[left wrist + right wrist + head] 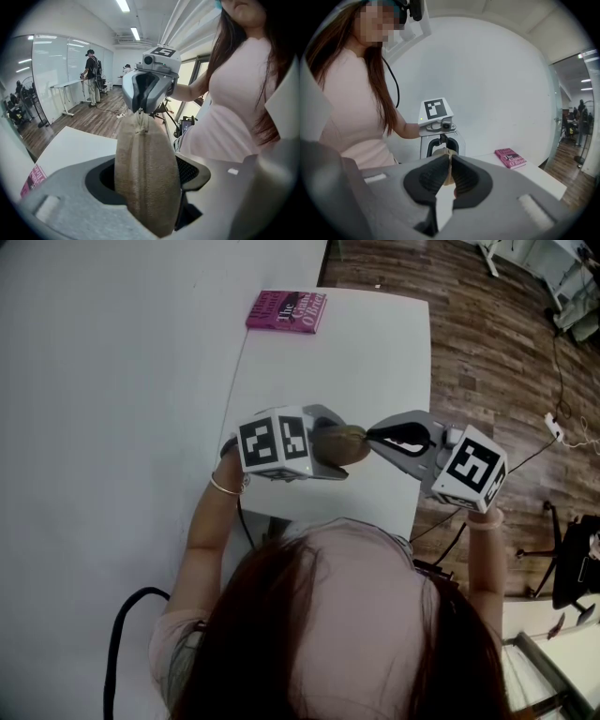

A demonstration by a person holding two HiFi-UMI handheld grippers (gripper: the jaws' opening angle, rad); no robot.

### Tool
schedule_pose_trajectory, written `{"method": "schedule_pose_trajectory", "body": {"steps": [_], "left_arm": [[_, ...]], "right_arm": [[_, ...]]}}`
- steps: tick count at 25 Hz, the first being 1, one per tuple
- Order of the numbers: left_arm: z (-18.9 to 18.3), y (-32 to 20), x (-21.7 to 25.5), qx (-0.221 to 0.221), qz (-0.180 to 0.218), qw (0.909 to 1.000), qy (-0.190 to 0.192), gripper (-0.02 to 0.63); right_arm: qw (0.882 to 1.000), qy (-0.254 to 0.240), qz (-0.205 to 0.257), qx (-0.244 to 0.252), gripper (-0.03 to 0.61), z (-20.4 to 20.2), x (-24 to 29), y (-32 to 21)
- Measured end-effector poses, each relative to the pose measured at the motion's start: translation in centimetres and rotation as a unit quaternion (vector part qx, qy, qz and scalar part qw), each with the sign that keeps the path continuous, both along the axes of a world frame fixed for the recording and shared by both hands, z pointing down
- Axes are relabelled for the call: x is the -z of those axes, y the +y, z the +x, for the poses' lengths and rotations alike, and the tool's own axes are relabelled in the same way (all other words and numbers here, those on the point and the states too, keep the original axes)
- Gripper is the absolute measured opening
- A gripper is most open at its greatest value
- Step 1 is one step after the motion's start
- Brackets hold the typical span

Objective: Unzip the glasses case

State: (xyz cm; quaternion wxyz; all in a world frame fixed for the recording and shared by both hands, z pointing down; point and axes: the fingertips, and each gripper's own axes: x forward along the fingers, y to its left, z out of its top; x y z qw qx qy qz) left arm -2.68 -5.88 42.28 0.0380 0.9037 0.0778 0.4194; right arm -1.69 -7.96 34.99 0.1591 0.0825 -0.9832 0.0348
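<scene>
One white table (375,334) lies below everything, smooth and bare but for a pink paperback book (287,310) at its far end. Above it, the left gripper (323,451) is clamped across the middle of the glasses case (147,173), which hangs in the air clear of the table. The case is a soft tan pod, felt-like, fat in the middle and tapering to its ends. Its long axis runs straight from the left gripper to the right gripper (449,176). The zip seam (139,154) follows that axis along the edge left free between the left jaws. The right jaws are nearly together, their ribbed pads pinching a thin tan bit at the case tip nearest them (the zip pull, we judge). So we expect the pull must travel along the seam toward the left gripper.
</scene>
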Motion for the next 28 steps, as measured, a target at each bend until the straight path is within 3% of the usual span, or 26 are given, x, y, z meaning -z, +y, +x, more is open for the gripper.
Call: {"method": "schedule_pose_trajectory", "body": {"steps": [6,16,28], "left_arm": [[-0.1,0.1,-0.4,-0.006,0.002,0.9999,-0.010,0.302],[0.0,-0.5,-0.1,0.024,-0.004,0.9996,0.017,0.301],[-0.1,-0.8,-0.4,0.037,-0.012,0.9990,0.024,0.301]], "right_arm": [[1.000,0.023,0.006,0.009,0.017,-0.2,-0.4,0.4],[0.999,0.020,0.034,-0.005,0.006,-0.3,-0.1,-0.1],[0.999,0.039,0.030,-0.009,0.006,0.2,-1.1,-0.3]]}}
